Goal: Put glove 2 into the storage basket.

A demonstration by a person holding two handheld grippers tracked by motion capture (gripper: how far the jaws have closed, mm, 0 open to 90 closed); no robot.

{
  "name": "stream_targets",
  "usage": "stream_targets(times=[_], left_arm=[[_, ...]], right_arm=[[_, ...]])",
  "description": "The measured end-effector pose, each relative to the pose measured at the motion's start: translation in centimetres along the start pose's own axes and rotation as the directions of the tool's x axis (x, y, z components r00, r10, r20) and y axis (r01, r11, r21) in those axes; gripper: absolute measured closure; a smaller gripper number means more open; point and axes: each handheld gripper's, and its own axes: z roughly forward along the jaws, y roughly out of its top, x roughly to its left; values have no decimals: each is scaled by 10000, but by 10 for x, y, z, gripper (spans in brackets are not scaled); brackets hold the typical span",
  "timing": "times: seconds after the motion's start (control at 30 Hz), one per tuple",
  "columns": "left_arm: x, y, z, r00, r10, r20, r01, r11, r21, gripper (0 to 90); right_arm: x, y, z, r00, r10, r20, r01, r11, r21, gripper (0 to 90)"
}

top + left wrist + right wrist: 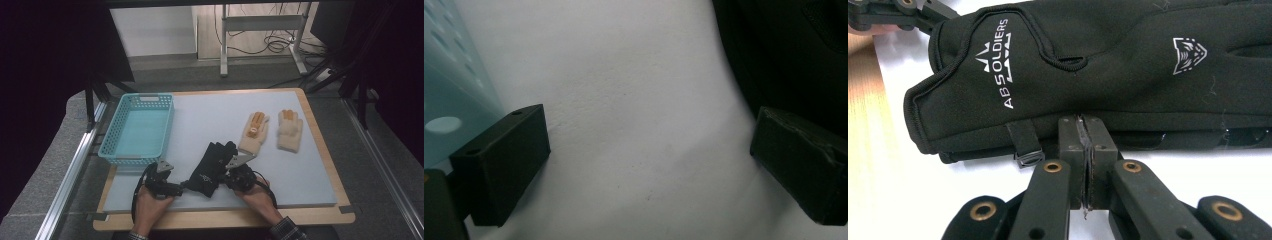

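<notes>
A pair of black gloves (212, 167) lies stacked on the white mat (300, 165) near its front; the top one bears white "AB SOLDIERS" lettering (998, 65). My right gripper (229, 176) (1081, 122) is shut, its tips pressed against the near edge of the black glove (1128, 60); I cannot tell whether fabric is pinched. My left gripper (176, 188) (649, 135) lies low on the mat just left of the gloves, jaws wide open with nothing between them. A black glove's edge (784, 55) is by its right finger (799, 160).
A turquoise basket (145, 96) stands at the back left of the mat, its wall (449, 95) close to my left gripper. Two beige knitted gloves (254, 131) (290, 130) lie at the back right. The wooden table edge (225, 217) runs in front.
</notes>
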Motion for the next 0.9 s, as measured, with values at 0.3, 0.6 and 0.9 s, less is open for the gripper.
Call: stream_targets(times=[0.3, 0.6, 0.9], left_arm=[[1, 0, -1, 10000, -55, 6, 55, 10000, -58, 38], [10, -6, -7, 9998, -160, -139, 160, 9999, 32, 29], [10, -6, -6, 9998, -163, -125, 164, 9999, 40, 25]], right_arm=[[-4, -4, -9, 10000, -46, -68, 46, 10000, -63, 828], [-26, -15, -42, 9967, 347, 728, -317, 9986, -428, 752], [-65, -37, -86, 9643, 1405, 2244, -1208, 9877, -989, 498]])
